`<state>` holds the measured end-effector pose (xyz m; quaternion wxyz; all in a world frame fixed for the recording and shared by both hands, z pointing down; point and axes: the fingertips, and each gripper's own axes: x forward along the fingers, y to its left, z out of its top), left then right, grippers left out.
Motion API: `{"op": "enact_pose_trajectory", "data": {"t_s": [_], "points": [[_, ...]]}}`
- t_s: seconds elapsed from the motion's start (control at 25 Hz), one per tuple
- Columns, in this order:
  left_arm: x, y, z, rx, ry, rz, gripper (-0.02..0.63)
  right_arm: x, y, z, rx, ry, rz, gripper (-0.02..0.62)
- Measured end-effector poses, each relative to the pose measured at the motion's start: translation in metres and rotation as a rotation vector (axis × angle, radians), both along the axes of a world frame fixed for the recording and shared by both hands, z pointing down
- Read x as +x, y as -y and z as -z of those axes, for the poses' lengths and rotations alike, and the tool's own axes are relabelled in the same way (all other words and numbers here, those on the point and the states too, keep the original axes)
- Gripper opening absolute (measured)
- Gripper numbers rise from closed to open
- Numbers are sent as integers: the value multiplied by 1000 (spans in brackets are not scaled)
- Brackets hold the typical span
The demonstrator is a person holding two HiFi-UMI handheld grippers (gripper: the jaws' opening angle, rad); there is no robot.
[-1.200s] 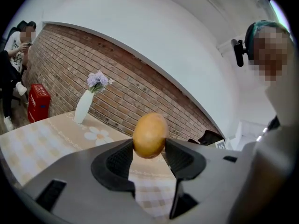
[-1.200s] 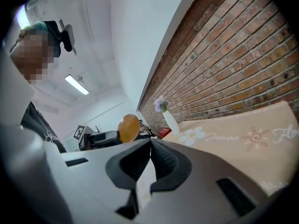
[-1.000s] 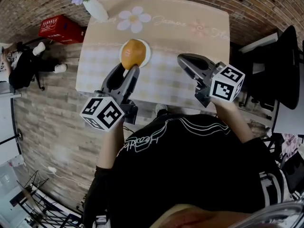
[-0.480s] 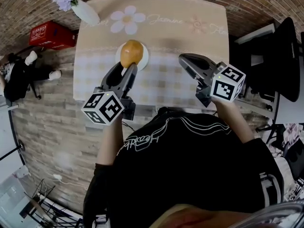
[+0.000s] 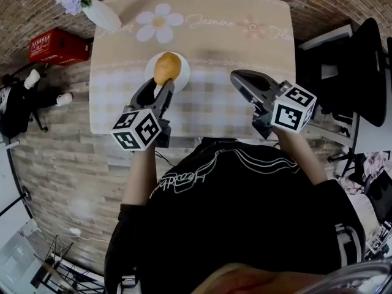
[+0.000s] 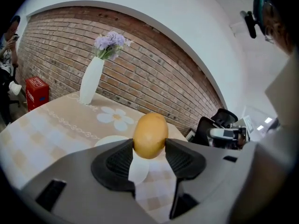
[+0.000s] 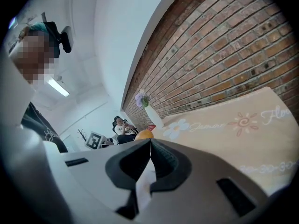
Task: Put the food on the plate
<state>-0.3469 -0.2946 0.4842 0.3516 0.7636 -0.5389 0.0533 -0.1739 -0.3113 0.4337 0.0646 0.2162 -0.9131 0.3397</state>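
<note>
Checked tablecloth (image 5: 214, 106) nearest. Left gripper (image 5: 164, 86) pinches yellow-brown food (image 5: 166, 68) by its sides, long axis upright, directly above white plate (image 5: 184, 73); contact with plate unclear. Likely only short lowering left. Right gripper (image 5: 236, 76) pressed together, empty, well apart rightward.

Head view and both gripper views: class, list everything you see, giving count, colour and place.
potato: one, golden-brown, over the plate
plate: one, white, on the table
table: one, beige flowered cloth, centre
vase: one, white with lilac flowers, table's far left corner
box: one, red, floor left of table
office chair: one, black, right of table
left gripper: one, grey, shut on the potato
right gripper: one, grey, shut and empty, above table's right side
</note>
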Motion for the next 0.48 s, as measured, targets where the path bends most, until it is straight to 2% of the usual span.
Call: {"op": "enact_pose_trajectory", "data": {"t_s": [0.48], "points": [[-12,5,-58,-105,38,-16,213,-3,-1,-14,-25,-15,-28,-3]]}}
